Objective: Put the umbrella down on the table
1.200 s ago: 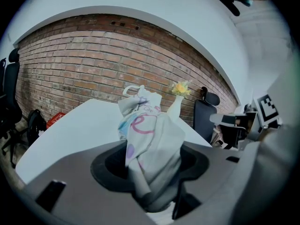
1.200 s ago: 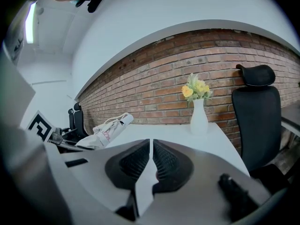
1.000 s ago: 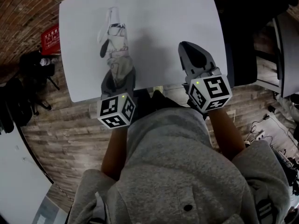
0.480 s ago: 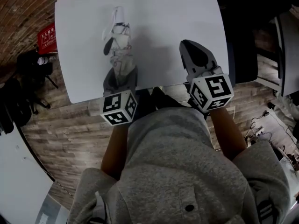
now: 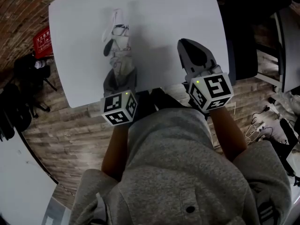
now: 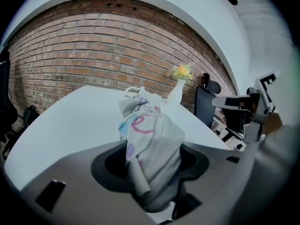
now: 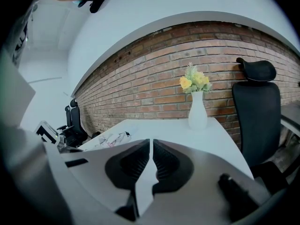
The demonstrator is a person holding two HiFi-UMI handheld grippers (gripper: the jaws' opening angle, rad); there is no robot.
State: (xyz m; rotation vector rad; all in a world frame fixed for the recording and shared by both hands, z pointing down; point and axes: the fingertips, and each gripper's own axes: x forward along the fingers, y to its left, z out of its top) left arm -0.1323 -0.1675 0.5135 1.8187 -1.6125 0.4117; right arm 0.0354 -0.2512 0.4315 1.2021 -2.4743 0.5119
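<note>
A folded white umbrella (image 5: 117,46) with coloured scribbles points away from me over the white table (image 5: 164,18). My left gripper (image 5: 119,78) is shut on its near end at the table's front edge. In the left gripper view the umbrella's cloth (image 6: 152,135) fills the space between the jaws of the left gripper (image 6: 154,165). Its far end lies low over the tabletop; I cannot tell whether it touches. My right gripper (image 5: 188,47) hovers over the table's right front, shut with nothing held. In the right gripper view only a thin slit shows between the jaws of the right gripper (image 7: 151,146).
A white vase with yellow flowers (image 7: 197,108) stands at the table's far edge before a brick wall. A black office chair (image 7: 255,111) is at the table's right side. Bags and a red box (image 5: 42,39) sit on the wood floor to the left.
My left gripper has sunk a little toward the table with the umbrella still in it. The right gripper has stayed where it was.
</note>
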